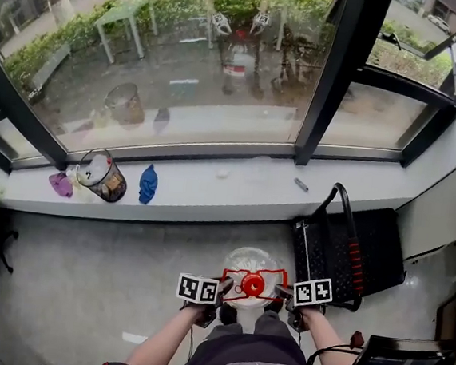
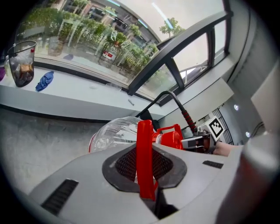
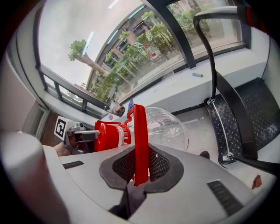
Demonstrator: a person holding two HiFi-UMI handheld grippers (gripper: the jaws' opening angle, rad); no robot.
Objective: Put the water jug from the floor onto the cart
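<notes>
The clear round plastic water jug [image 1: 251,262] with a red cap hangs between the person's arms and seems to be off the grey floor [image 1: 82,276]. The left hand-held gripper [image 2: 146,166] and the right hand-held gripper [image 3: 140,162] are each clamped on one side of its thin red handle [image 2: 144,140], probably to share the weight and keep the jug level. The black flat cart [image 1: 383,241] stands just to the right.
</notes>
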